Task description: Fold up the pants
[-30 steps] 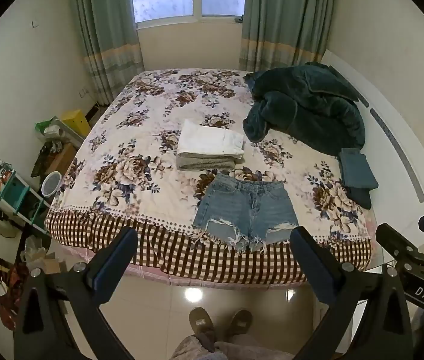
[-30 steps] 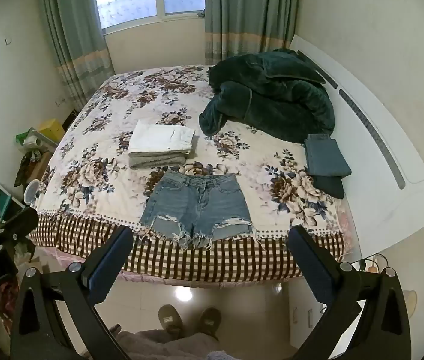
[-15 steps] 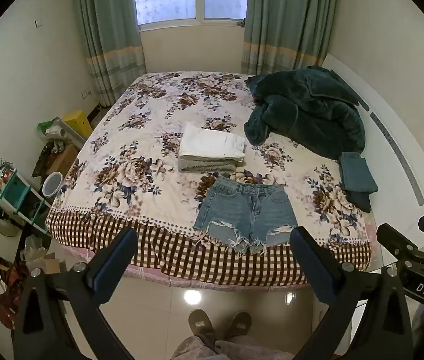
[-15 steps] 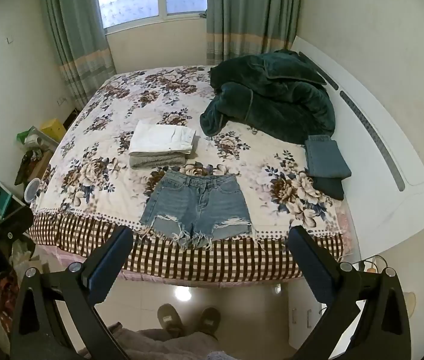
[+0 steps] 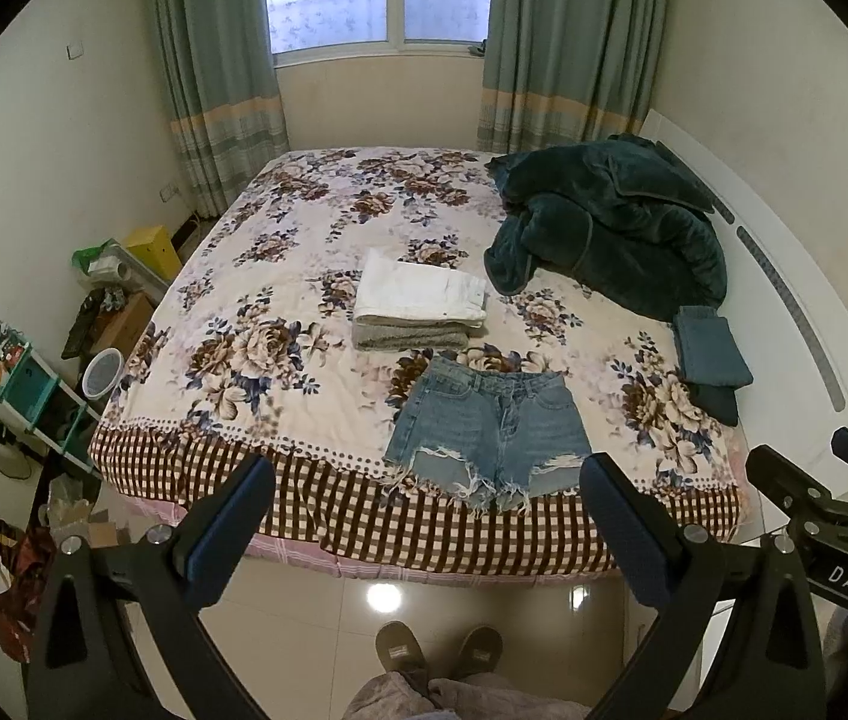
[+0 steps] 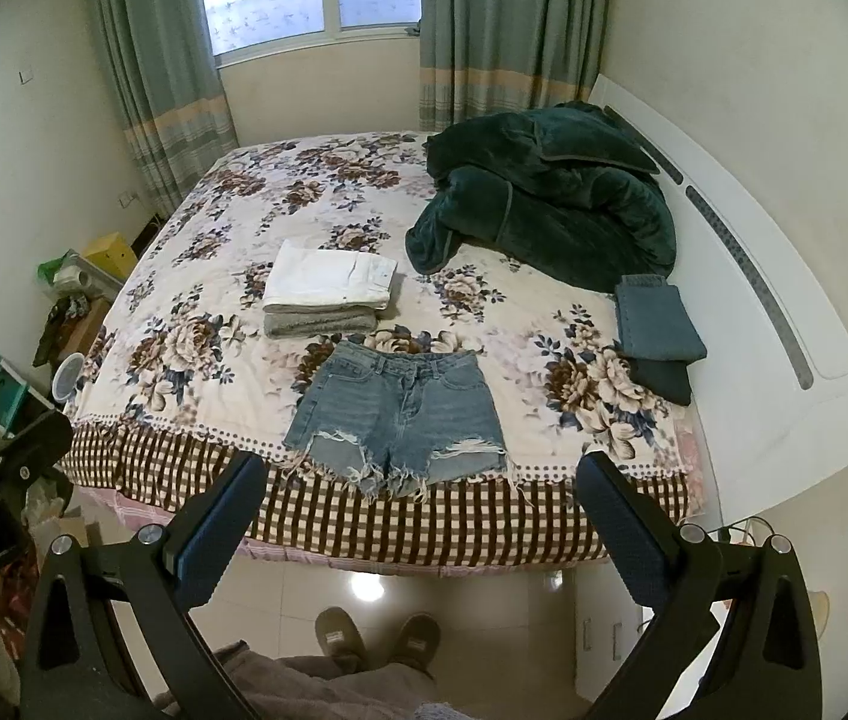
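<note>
Frayed blue denim shorts [image 5: 487,426] [image 6: 402,414] lie flat and unfolded near the foot edge of the floral bed [image 5: 279,300] [image 6: 201,324], waistband toward the window. My left gripper [image 5: 424,516] is open and empty, held high above the floor in front of the bed, well short of the shorts. My right gripper [image 6: 417,516] is also open and empty at about the same height and distance. The right gripper's body shows at the right edge of the left wrist view [image 5: 826,516].
A stack of folded white and grey clothes [image 5: 417,303] [image 6: 327,288] sits just behind the shorts. A dark green blanket [image 5: 610,222] is heaped at the far right. Folded blue and dark garments [image 5: 709,360] lie by the white headboard [image 6: 772,276]. Cluttered shelves [image 5: 15,384] stand left. Slippered feet [image 5: 439,654] on tiled floor.
Both grippers have drifted slightly back and up; the bed and shorts sit a little lower in the views. Nothing was touched.
</note>
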Demonstrator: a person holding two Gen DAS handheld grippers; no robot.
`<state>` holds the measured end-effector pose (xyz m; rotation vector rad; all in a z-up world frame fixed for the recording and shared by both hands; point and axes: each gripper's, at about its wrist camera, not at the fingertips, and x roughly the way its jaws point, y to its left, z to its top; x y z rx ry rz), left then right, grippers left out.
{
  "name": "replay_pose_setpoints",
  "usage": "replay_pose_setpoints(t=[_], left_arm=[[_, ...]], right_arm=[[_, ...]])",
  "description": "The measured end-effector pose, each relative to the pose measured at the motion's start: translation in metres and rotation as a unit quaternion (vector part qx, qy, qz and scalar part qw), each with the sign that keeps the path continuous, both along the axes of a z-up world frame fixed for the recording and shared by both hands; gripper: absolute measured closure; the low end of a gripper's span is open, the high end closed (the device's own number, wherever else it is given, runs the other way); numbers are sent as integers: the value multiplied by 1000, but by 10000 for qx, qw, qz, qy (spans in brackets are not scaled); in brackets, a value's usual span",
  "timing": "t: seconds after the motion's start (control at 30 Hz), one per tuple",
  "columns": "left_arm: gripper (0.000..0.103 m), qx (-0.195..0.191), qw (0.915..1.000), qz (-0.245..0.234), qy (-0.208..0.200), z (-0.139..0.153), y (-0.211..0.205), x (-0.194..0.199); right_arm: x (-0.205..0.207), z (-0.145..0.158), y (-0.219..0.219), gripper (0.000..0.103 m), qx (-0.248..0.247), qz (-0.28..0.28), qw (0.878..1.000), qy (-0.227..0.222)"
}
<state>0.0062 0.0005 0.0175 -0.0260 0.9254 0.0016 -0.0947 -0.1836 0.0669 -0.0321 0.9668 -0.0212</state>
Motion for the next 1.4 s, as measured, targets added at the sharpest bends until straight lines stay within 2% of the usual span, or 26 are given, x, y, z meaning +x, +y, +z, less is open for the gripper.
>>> replay_pose_setpoints(t=[1.4], left_arm=[[0, -21, 10000, -16, -23, 5, -8, 8]], right_arm=[[3, 3, 3, 0, 18, 4, 10000, -1]])
